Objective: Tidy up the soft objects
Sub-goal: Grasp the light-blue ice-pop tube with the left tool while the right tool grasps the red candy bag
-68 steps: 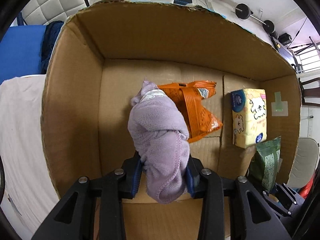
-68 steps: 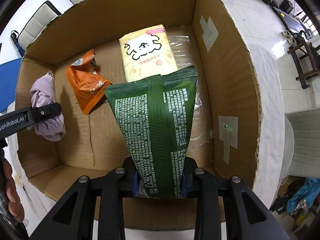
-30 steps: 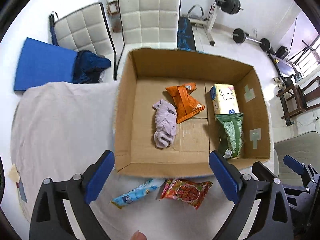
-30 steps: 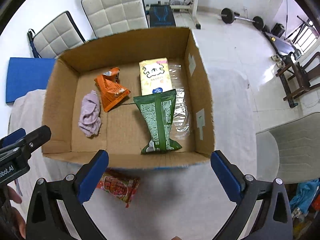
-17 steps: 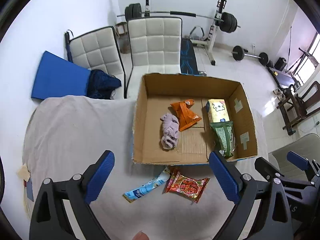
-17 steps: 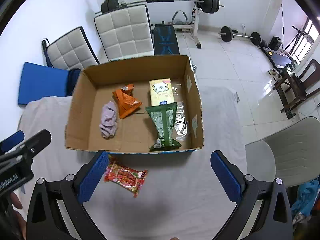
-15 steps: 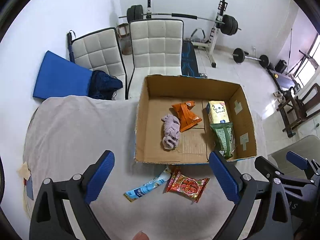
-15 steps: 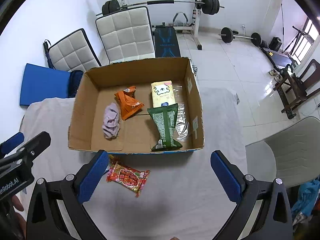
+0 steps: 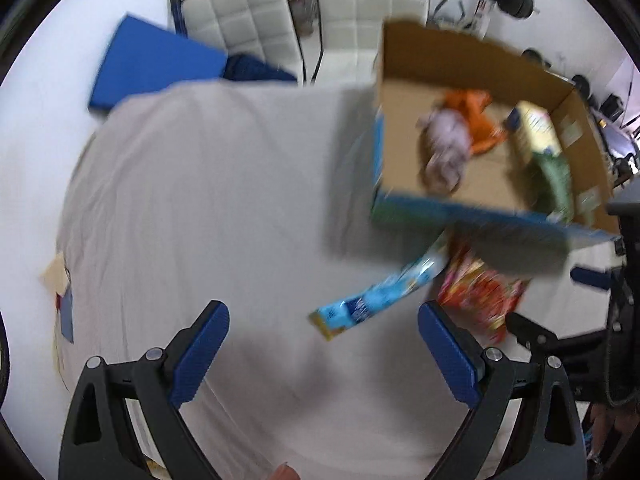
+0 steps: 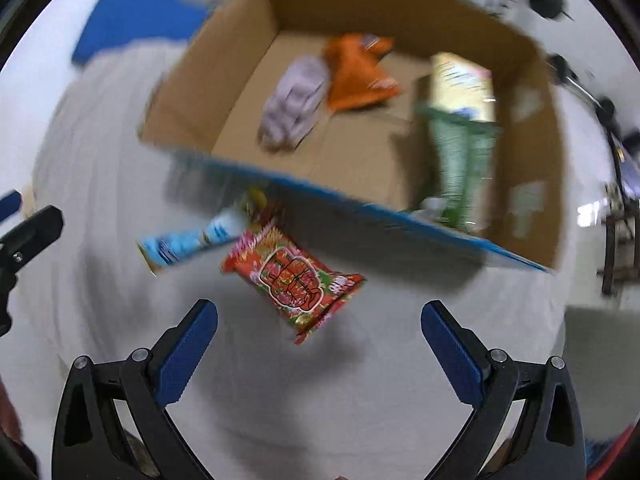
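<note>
Bare sheet-covered bench left of the cardboard box is open for passage, while just before the box's near wall the blue wrapper and red snack packet lie side by side, and the box floor's near-middle between purple cloth and green bag is free.

No legible text, both views blurred.
Print on the red crinkly snack packet and blue wrapper is unreadable.

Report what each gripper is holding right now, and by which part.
Nothing is held. The left gripper and the right gripper are both open and empty above the cloth.
</note>
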### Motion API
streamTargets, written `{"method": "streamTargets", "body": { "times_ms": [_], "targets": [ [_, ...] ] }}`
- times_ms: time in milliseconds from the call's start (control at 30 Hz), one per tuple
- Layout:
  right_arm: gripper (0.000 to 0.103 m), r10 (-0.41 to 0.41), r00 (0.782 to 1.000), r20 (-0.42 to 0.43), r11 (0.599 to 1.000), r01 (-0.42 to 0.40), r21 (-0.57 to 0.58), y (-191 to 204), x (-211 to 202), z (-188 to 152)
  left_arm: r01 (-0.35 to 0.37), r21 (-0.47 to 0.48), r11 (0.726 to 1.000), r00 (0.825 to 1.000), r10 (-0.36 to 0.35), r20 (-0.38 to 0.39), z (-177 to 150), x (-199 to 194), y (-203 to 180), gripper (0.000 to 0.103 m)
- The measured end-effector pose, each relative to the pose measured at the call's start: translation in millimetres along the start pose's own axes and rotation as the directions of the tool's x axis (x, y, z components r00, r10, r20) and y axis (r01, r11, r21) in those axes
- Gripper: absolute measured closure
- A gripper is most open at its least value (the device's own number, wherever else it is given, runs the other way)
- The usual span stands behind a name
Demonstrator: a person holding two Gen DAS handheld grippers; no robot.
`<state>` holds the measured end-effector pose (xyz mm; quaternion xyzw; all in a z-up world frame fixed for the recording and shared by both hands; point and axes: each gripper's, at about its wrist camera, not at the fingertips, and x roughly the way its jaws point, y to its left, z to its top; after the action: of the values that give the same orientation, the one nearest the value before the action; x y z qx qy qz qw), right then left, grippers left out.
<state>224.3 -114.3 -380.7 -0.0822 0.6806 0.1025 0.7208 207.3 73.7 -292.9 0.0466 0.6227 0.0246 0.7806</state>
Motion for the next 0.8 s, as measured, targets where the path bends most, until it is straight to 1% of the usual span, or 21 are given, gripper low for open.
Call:
{"method": "streamTargets", "body": {
  "times_ms": [67,100,133,167,233,300,333,367,400,467,533,567,633,700,800],
  "targets": [
    [0.000,-0.021,0.999,-0.026,0.998,0.020,-0.065,10,22,4,-0.004,0.015,1.000,0.999,0.004,-0.033,-7,18,1,0.006],
    [0.000,-0.040,0.998,-0.049,0.994,0.034,-0.107,17,37,7,-0.015,0.024,1.000,0.999,0.016,-0.049,-10,29,2,0.006],
    [0.000,-0.050,0.997,-0.062,0.991,0.042,-0.126,21,46,9,-0.024,0.029,0.999,0.998,0.026,-0.059,-14,36,3,0.006],
    [0.000,-0.047,0.996,-0.076,0.987,0.035,-0.155,26,58,12,-0.026,0.041,0.999,0.997,0.029,-0.071,-17,45,2,0.006],
    [0.000,-0.051,0.993,-0.103,0.984,0.032,-0.178,32,74,16,-0.034,0.053,0.998,0.996,0.038,-0.083,-19,54,2,0.006],
    [0.002,-0.023,0.990,-0.140,0.986,-0.001,-0.169,34,89,18,-0.031,0.072,0.997,0.995,0.037,-0.088,-17,63,0,0.006],
    [0.005,-0.017,0.989,-0.147,0.988,-0.005,-0.153,33,94,18,-0.037,0.087,0.996,0.995,0.045,-0.089,-16,67,-3,0.006],
    [0.015,-0.034,0.990,-0.134,0.989,0.014,-0.144,32,95,17,-0.040,0.104,0.994,0.995,0.049,-0.084,-15,69,-7,0.006],
    [0.032,-0.043,0.991,-0.130,0.991,0.026,-0.132,30,95,14,-0.035,0.117,0.993,0.996,0.044,-0.079,-14,70,-10,0.006],
    [0.042,-0.019,0.988,-0.152,0.997,0.008,-0.072,22,95,7,-0.016,0.159,0.987,0.996,0.029,-0.079,-9,75,-22,0.006],
    [0.046,-0.044,0.983,-0.179,0.999,0.042,-0.013,9,93,-8,0.014,0.216,0.976,0.996,0.005,-0.085,-4,80,-38,0.006],
    [0.048,-0.046,0.981,-0.189,0.999,0.050,0.017,2,92,-15,0.020,0.249,0.968,0.996,0.003,-0.091,-2,84,-47,0.006],
    [0.048,-0.037,0.972,-0.233,0.990,0.067,0.122,-18,93,-33,0.018,0.319,0.948,0.994,0.017,-0.108,-1,93,-66,0.006],
    [0.048,0.021,0.969,-0.246,0.976,0.033,0.213,-35,93,-50,0.013,0.396,0.918,0.990,0.044,-0.136,1,108,-88,0.006],
    [0.046,0.082,0.966,-0.245,0.959,-0.010,0.283,-48,96,-62,0.020,0.442,0.897,0.985,0.058,-0.162,5,123,-104,0.006]
  ]
}}
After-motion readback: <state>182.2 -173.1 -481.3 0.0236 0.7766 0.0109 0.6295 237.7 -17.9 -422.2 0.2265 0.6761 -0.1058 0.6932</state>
